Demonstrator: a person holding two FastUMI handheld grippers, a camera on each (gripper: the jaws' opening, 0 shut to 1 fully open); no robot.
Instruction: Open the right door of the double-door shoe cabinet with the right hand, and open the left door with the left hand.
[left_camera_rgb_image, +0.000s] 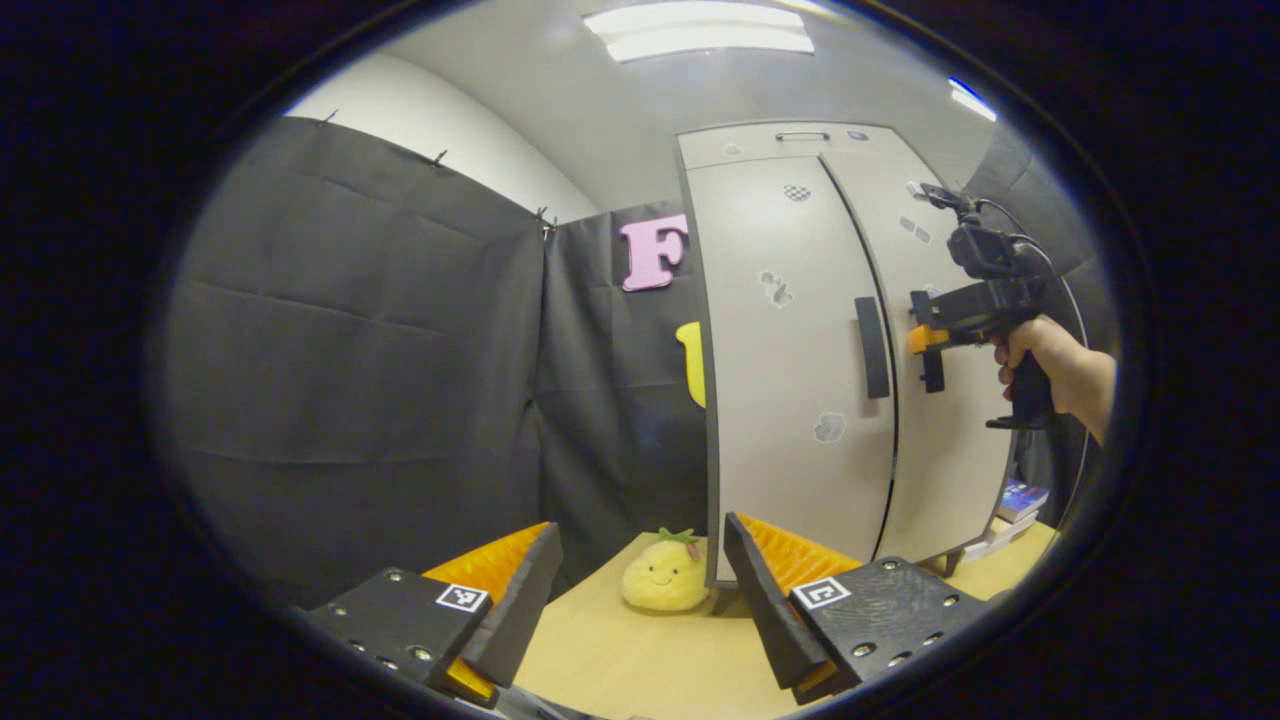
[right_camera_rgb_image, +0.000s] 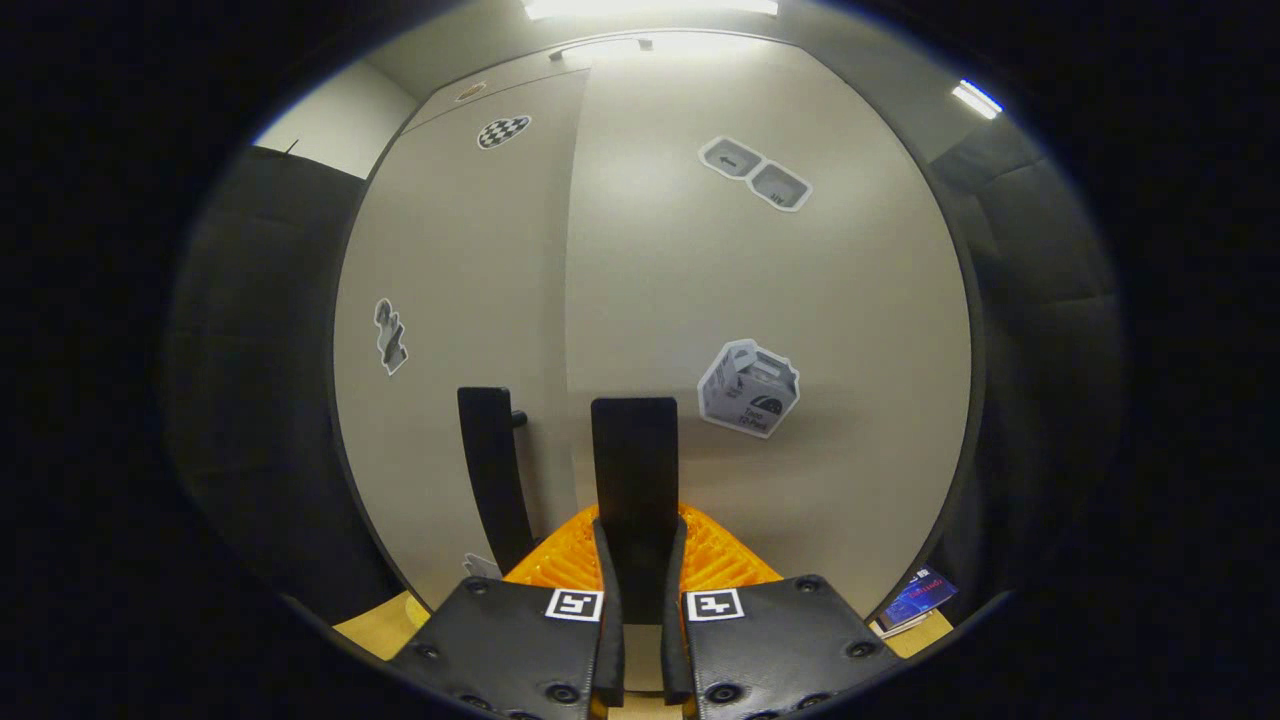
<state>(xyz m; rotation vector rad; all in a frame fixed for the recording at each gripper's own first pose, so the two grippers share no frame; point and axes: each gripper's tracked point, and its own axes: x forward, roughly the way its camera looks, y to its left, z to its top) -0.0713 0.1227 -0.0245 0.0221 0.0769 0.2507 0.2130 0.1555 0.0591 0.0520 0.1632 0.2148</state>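
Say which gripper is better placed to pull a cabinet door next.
Right. The right gripper is closed on the right door handle; the left gripper is open, back from the cabinet.

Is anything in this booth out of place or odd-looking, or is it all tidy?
Mostly tidy. One oddity: a yellow plush toy sits on the table by the shoe cabinet, nothing to do with doors. Both doors look shut and undamaged. The right tool is closed on the right door handle; the left tool is open.
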